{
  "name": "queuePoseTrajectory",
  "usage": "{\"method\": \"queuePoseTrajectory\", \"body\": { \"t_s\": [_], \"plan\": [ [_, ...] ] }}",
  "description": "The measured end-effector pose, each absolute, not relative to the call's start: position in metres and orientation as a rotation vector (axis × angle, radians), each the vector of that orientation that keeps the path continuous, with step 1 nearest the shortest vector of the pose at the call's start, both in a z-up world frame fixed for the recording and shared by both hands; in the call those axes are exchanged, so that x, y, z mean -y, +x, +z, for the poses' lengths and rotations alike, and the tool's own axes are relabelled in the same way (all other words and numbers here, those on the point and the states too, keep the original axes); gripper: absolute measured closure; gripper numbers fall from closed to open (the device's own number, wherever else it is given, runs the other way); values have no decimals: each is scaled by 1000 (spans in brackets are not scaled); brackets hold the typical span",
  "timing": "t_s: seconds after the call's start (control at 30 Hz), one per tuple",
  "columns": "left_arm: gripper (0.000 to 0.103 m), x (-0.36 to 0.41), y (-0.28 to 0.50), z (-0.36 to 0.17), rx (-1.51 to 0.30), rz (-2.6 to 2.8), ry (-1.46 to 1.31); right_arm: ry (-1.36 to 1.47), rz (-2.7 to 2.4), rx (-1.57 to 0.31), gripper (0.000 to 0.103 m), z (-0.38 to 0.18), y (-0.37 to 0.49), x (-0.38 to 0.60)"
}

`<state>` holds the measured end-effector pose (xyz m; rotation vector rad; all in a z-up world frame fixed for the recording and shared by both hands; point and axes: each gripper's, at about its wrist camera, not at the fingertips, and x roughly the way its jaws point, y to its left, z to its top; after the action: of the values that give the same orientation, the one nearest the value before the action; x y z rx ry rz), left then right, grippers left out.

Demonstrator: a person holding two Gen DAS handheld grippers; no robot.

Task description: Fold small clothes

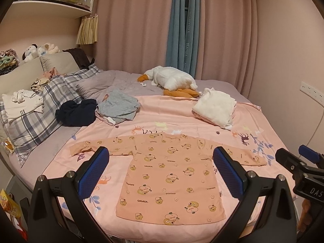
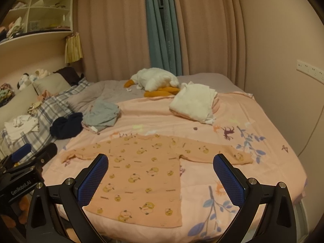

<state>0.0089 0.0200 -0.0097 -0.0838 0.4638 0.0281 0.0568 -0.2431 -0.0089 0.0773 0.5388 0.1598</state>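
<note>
A small peach long-sleeved shirt (image 1: 172, 174), soft knit printed with cartoon bears and the word "GAGAGA", lay flat and unfolded on the pink printed sheet (image 1: 239, 125) at the near edge of the bed, both sleeves stretched out sideways. My left gripper (image 1: 161, 174) hovered above it with its blue, mesh-textured fingers (image 1: 94, 169) spread wide and holding nothing; my right gripper (image 2: 162, 180) hung likewise, fingers (image 2: 229, 179) wide apart and empty over the shirt's hem side. Farther back sat a crumpled navy garment (image 1: 77, 112) just beside a loose grey one (image 1: 119, 106), a folded white fleecy pile (image 1: 214, 108), and a plush white goose (image 1: 172, 78) with orange beak and feet. The left view showed the plaid pillow (image 1: 40, 109) bearing a folded white top; the right view showed more of the white wall shelf (image 2: 40, 10), its open compartments holding bundled cloth too blurred to identify.
</note>
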Motion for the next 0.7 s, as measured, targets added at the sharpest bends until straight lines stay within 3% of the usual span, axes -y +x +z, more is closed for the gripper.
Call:
{"method": "queuePoseTrajectory", "body": {
  "t_s": [0.7],
  "plan": [
    [0, -31, 1, -6, -440, 51, -85, 67, 182, -558, 0, -10, 59, 239]
  ]
}}
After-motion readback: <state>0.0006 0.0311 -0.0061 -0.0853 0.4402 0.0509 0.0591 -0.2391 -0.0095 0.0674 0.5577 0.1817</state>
